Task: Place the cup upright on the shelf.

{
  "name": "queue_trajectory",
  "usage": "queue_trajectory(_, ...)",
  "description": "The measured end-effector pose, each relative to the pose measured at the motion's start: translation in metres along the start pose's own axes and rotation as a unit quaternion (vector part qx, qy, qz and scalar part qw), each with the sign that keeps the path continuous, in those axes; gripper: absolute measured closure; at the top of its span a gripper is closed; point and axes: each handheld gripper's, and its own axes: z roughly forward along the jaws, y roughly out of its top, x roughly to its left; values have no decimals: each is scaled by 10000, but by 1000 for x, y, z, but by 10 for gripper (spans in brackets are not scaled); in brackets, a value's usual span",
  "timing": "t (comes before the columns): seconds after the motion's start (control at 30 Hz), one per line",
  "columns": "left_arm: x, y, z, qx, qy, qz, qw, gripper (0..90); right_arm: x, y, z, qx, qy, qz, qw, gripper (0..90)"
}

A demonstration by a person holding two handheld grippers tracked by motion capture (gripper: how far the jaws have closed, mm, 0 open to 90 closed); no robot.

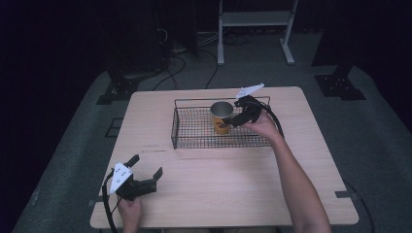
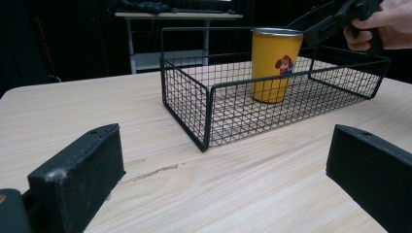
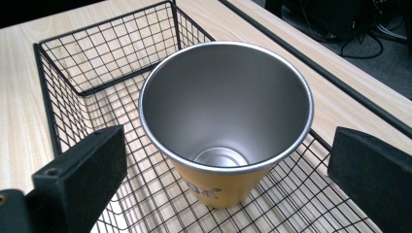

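Right gripper view: jaws spread beside yellow cup point(image 3: 226, 141) in basket point(image 3: 68, 73).

1 cup point(image 1: 221, 116), 1 basket point(image 1: 194, 141), 2 grippers

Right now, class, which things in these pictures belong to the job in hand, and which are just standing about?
In the job:
- yellow cup, upright in the wire basket
- wire basket on the table
- right claw, open, its jaws either side of the cup's rim

Standing about:
- left claw, open, over the table's near edge
- white shelf frame beyond the table
- cables on the floor
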Motion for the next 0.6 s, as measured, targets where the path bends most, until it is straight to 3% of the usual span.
queue_trajectory(0.43, 1, 0, 0, 7, 1, -26, 10000, 0, 5, -2, -22, -180, 250, 119, 9995, 1)
queue_trajectory(0.6, 1, 0, 0, 3, 2, -15, 10000, 0, 9, 1, -30, -205, 250, 52, 9995, 2)
